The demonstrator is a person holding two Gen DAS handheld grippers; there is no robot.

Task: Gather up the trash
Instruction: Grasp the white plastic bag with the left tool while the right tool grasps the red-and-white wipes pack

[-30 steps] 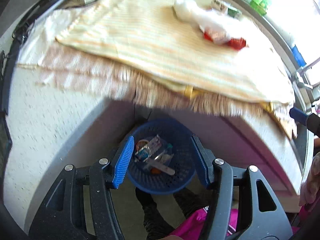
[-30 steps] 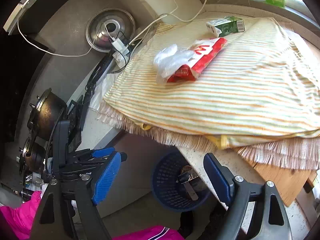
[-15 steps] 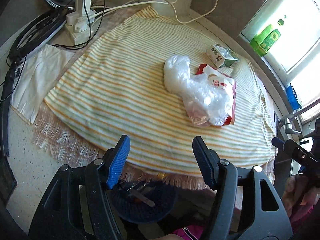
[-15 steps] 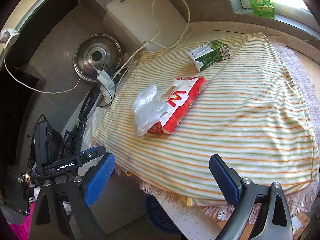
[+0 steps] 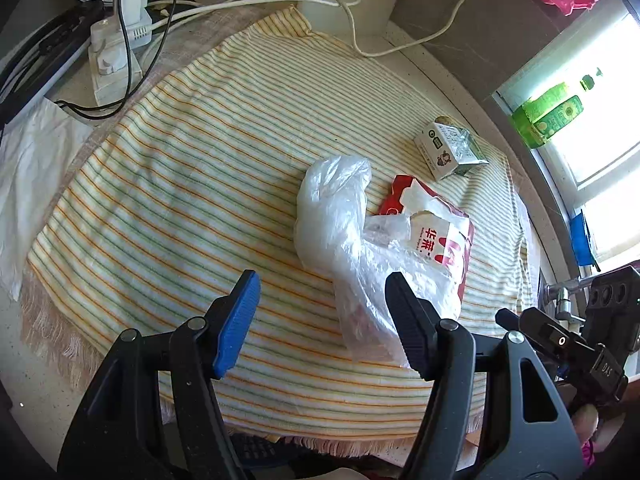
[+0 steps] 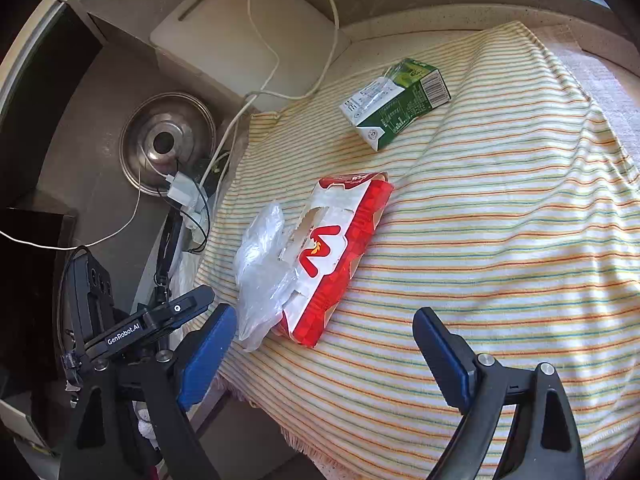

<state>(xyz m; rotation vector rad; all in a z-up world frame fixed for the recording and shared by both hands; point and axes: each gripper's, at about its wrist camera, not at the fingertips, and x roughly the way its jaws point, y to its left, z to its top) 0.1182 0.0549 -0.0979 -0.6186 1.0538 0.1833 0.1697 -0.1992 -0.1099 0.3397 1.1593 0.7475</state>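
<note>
A crumpled clear plastic bag (image 5: 348, 240) lies on the striped cloth (image 5: 180, 184), partly over a red and white carton (image 5: 436, 236). A green and white drink carton (image 5: 448, 148) lies beyond them. My left gripper (image 5: 320, 308) is open and empty, just short of the bag's near end. In the right wrist view my right gripper (image 6: 320, 344) is open and empty, in front of the red carton (image 6: 340, 256), with the bag (image 6: 260, 268) to its left and the green carton (image 6: 396, 100) farther back. The blue bin (image 5: 256, 452) barely shows under the cloth's edge.
A power strip with plugs and cables (image 5: 120, 40) sits at the cloth's far left. A metal lid (image 6: 168, 144) and a white board (image 6: 240, 40) stand against the wall. Green bottles (image 5: 548, 116) stand on the window sill. The left gripper's body (image 6: 132, 328) shows at the right view's lower left.
Both grippers have risen from the blue bin below the counter and moved forward over the striped cloth, closer to the bag and red carton. Both stayed open and empty.
</note>
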